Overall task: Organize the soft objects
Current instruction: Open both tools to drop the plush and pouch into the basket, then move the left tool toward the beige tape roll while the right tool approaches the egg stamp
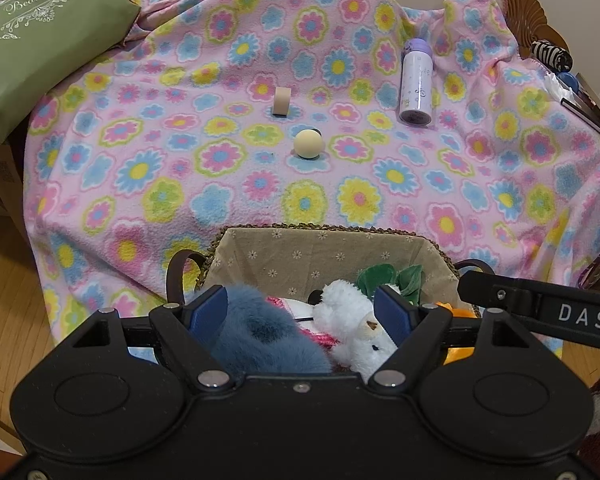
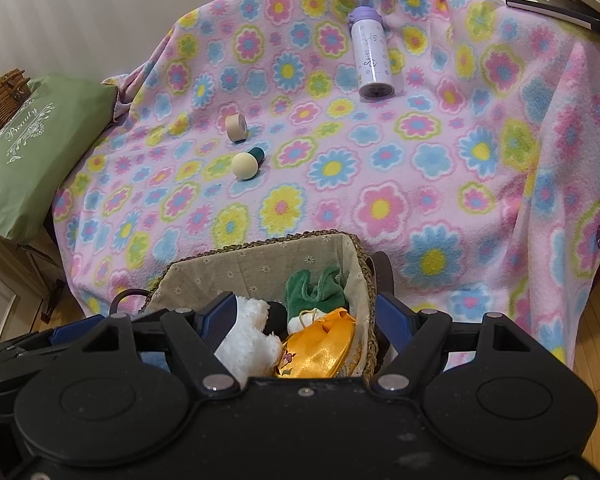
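Soft toys piled in the lined basket (image 1: 328,256) at lower centre, gathered for tidying: blue plush (image 1: 260,332), white bear (image 1: 356,320). Left gripper (image 1: 304,312) and right gripper (image 2: 308,320) spread wide above, gripping nothing. Hard bottle (image 1: 416,84) left upper right on the blanket (image 1: 460,184)

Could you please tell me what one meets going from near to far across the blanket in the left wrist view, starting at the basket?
Lined basket → cream ball-topped stopper → beige tape roll → lilac bottle lying on its side.
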### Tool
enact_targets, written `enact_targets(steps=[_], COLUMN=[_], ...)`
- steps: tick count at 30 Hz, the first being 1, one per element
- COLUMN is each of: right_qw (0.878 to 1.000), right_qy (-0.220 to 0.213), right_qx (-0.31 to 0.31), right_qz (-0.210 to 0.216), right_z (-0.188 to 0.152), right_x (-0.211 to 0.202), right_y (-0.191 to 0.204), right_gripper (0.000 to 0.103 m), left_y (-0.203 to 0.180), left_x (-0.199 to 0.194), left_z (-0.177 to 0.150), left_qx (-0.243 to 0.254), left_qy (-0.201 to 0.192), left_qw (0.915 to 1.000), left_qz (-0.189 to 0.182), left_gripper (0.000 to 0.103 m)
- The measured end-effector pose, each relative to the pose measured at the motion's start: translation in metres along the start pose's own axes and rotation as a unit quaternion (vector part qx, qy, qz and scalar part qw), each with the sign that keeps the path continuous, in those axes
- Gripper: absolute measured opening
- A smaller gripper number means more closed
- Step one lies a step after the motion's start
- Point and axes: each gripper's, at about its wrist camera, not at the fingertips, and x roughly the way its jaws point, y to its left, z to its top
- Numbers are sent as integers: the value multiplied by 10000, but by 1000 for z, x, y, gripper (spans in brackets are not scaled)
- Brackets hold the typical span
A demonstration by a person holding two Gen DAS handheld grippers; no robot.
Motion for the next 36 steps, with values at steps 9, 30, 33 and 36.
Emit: enact_targets(steps=[9, 30, 33, 36], right_qw=[10000, 10000, 9999, 9999], right_qy=[8, -16, -50, -109], right_qx=[12, 64, 85, 63], right_qz=[-3, -33, -59, -117], right_z=[0, 0, 1, 3], right_x=[1, 1, 0, 1], right_y=[0, -1, -2, -1], right_gripper=[77, 77, 77, 78], left_y=[0, -1, -5, -6], left_x=[0, -7, -15, -20], left_z=[-1, 0, 3, 7], left_qx=[13, 116, 208, 293], left_qy=[15, -163, -373, -550], left_qw=[10000, 9997, 9988, 9977], left_qz=[6, 158, 226, 266], left_gripper=[77, 78, 85, 86])
